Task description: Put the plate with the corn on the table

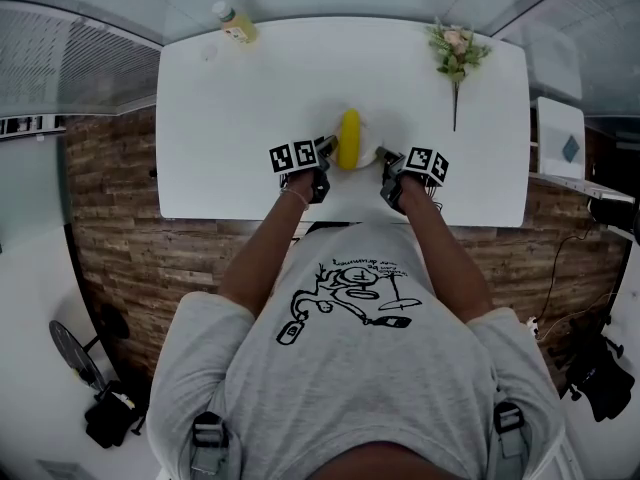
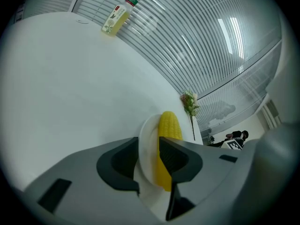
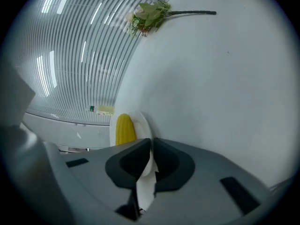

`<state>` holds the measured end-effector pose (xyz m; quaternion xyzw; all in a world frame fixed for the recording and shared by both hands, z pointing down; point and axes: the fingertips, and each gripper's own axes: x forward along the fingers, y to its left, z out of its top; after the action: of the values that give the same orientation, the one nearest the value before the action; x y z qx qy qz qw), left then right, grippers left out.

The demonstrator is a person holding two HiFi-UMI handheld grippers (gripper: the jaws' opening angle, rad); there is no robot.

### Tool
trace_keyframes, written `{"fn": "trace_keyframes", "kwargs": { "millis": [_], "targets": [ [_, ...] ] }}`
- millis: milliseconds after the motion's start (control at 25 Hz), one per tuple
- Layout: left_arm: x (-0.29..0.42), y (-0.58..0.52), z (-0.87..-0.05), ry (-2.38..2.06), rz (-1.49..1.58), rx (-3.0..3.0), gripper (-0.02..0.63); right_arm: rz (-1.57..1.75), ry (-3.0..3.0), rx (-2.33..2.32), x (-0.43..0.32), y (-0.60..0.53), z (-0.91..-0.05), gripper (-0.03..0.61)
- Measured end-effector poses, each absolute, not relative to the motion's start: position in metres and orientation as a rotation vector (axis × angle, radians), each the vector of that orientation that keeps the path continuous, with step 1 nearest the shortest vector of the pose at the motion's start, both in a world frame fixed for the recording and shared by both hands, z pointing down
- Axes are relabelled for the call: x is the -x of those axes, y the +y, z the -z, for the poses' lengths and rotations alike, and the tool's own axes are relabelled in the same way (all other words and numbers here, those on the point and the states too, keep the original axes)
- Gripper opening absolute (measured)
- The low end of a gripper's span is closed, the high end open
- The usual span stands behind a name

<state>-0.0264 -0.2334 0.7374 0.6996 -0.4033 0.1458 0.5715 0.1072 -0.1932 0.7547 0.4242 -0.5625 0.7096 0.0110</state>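
A yellow corn cob (image 1: pixel 349 138) lies on a white plate (image 1: pixel 369 130) that rests near the front edge of the white table (image 1: pixel 240 118). My left gripper (image 1: pixel 328 150) is at the plate's left rim. In the left gripper view the plate (image 2: pixel 145 131) and the corn (image 2: pixel 168 125) stand between the jaws of the left gripper (image 2: pixel 148 144), with a gap on each side, so it is open. My right gripper (image 1: pixel 383 156) is at the plate's right rim. In the right gripper view the right gripper (image 3: pixel 152 144) pinches the plate (image 3: pixel 143 122), with the corn (image 3: pixel 124 129) just beyond.
A bottle of yellow liquid (image 1: pixel 236 23) lies at the table's far left, also seen as the bottle (image 2: pixel 119 15). A flower sprig (image 1: pixel 456 53) lies at the far right, shown too as the sprig (image 3: pixel 150 15). The person's body is close against the table's front edge.
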Motion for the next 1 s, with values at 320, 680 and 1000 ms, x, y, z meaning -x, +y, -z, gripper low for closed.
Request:
{"fn": "trace_keyframes", "kwargs": {
  "millis": [320, 680, 1000],
  "targets": [
    [0.031, -0.232, -0.736, -0.947, -0.335, -1.637, 0.133, -2.198, -1.756, -1.316, -0.108, -0.195, -0.754, 0.042],
    [0.04, -0.229, -0.725, -0.975, -0.31, -1.642, 0.133, -2.075, -1.824, -1.309, -0.118, -0.194, -0.741, 0.074],
    [0.047, -0.223, -0.697, -1.018, -0.289, -1.727, 0.133, -1.714, -2.005, -1.341, -0.131, -0.199, -0.711, 0.04]
  ]
}}
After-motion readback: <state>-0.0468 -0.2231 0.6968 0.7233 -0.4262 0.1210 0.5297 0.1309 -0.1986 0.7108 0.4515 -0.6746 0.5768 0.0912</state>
